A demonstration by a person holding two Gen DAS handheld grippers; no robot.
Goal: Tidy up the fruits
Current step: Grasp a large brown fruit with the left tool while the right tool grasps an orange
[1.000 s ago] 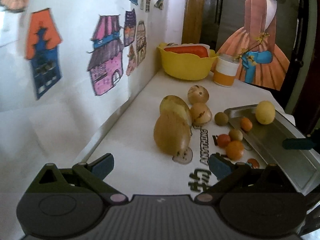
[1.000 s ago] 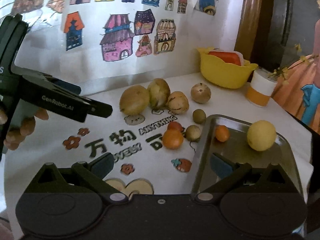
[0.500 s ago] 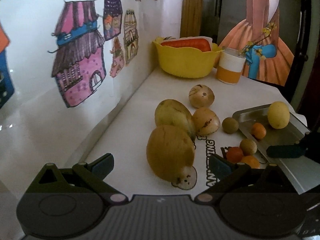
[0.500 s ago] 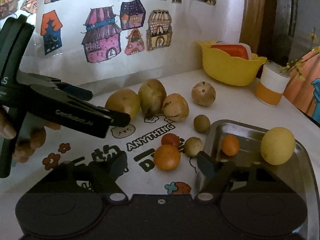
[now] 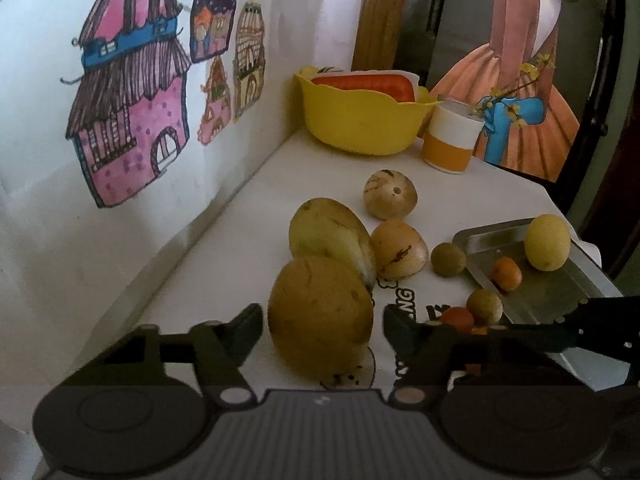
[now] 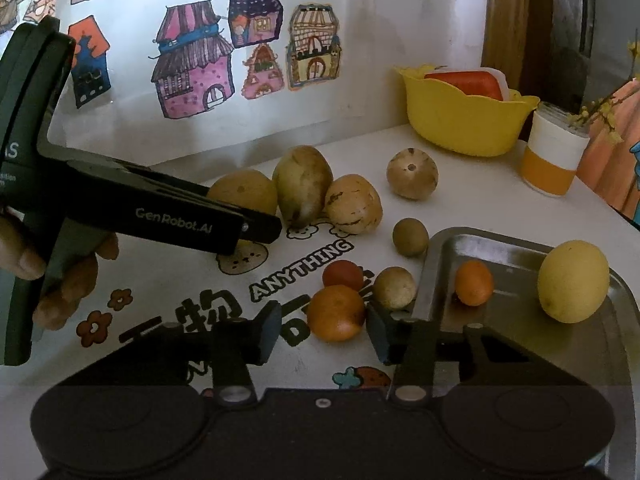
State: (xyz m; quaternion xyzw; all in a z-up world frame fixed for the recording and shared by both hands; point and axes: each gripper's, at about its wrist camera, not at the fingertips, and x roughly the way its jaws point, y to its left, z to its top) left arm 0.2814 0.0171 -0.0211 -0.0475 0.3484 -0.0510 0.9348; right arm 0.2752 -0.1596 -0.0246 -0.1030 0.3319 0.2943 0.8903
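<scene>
Both tongs have been brought forward since the earlier frames. The left gripper [image 5: 322, 318] is spread, and the big brown-yellow fruit [image 5: 320, 316] is now bracketed between its fingers; contact cannot be told. Just beyond it a greenish mango [image 5: 330, 234] is seen, with two tan fruits [image 5: 398, 248] further on. The right gripper [image 6: 322, 330] is likewise spread, with the orange [image 6: 336, 312] set between its tips, apparently untouched. To its right the metal tray [image 6: 500, 248] is found, in which a small orange fruit [image 6: 474, 283] and a yellow lemon [image 6: 572, 281] are lying.
</scene>
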